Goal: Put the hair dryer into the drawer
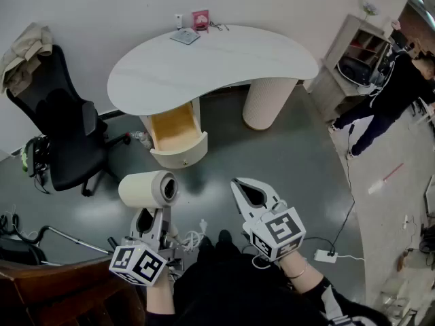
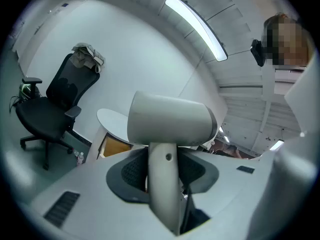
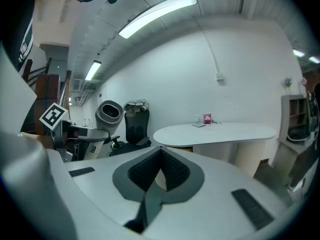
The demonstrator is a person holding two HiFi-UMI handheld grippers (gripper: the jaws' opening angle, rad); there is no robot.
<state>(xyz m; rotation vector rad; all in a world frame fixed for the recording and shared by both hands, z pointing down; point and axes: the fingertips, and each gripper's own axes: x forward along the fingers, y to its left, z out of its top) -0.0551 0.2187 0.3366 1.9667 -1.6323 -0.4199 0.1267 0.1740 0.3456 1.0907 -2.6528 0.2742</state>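
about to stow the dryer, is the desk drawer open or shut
Open: the cream curved-front drawer sticks out from under the white kidney-shaped table, its wooden inside showing.

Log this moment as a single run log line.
left gripper: shut on hair dryer handle | right gripper: shut, empty | drawer: open, hair dryer not yet inside

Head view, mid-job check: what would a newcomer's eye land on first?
The cream, barrel-shaped hair dryer stands out low on the left, held upright by its handle in the left gripper. Ahead, the wood-lined open drawer juts from under the white kidney-shaped desk. The right gripper hangs empty beside the dryer, fingers together.
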